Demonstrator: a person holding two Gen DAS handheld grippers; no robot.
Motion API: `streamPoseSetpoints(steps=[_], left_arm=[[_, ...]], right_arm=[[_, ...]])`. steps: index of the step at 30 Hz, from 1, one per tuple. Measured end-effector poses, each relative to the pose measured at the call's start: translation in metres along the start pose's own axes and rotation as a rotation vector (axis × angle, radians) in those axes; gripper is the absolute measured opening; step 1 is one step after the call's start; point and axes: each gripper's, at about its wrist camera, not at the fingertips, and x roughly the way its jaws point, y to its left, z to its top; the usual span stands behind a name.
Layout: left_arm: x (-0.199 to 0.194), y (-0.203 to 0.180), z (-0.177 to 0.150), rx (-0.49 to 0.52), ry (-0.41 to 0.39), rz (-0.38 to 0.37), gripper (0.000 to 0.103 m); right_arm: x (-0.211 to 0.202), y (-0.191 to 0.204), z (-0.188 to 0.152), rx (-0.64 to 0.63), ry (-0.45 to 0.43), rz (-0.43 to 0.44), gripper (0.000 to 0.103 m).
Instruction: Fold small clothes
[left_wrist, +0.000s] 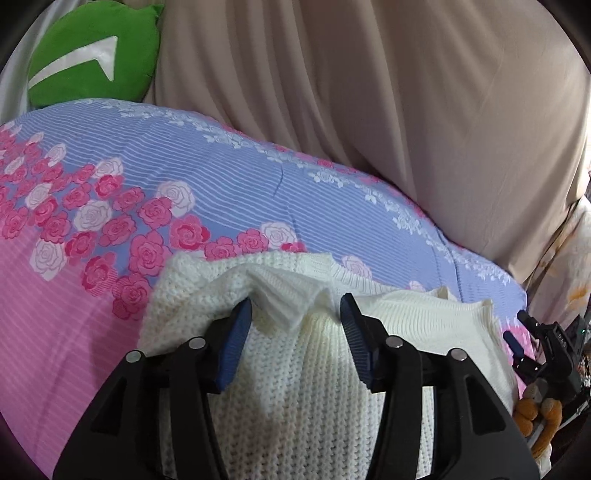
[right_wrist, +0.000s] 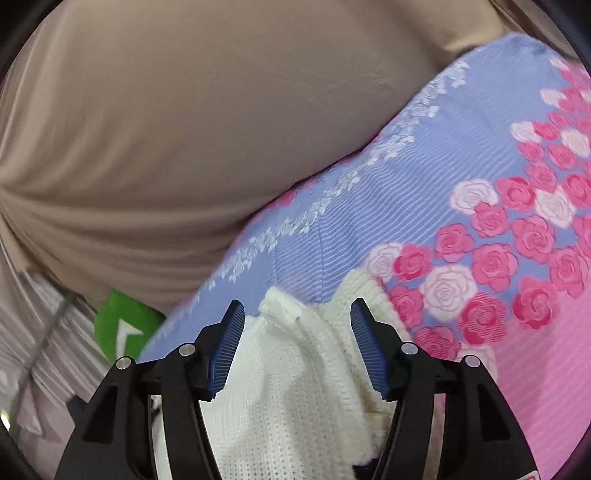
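My left gripper hangs spread wide over the cream sweater, grasping nothing. My right gripper is released too, above the sweater's bunched edge. The sweater lies on the rose-patterned bedspread, near its edge by the beige curtain.

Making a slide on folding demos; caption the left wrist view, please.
Open left hand-held gripper poised over a white knit sweater on a rose-print quilt.

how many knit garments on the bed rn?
1 visible: a cream knit sweater lying on the floral bedspread, between the open left tongs and, in the right wrist view, the open right tongs. Others may lie outside the frames.
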Motion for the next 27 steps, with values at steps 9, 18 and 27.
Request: streamPoseSetpoints(steps=[9,18,27], left_arm=[[-0.092,-0.045,-0.020,0.125,-0.157,-0.021,0.079],[-0.061,-0.080,-0.100,0.275,0.097,0.118,0.055],[-0.096,-0.033,-0.115,0.267,0.082,0.212,0.053]], right_arm=[[-0.044,0.084,-0.062,-0.387,0.111,0.051,0.057],[-0.016,0.145,-0.192,-0.753,0.413,0.006,0.010],[-0.080,0.039,-0.133,-0.422,0.338,-0.145,0.000]])
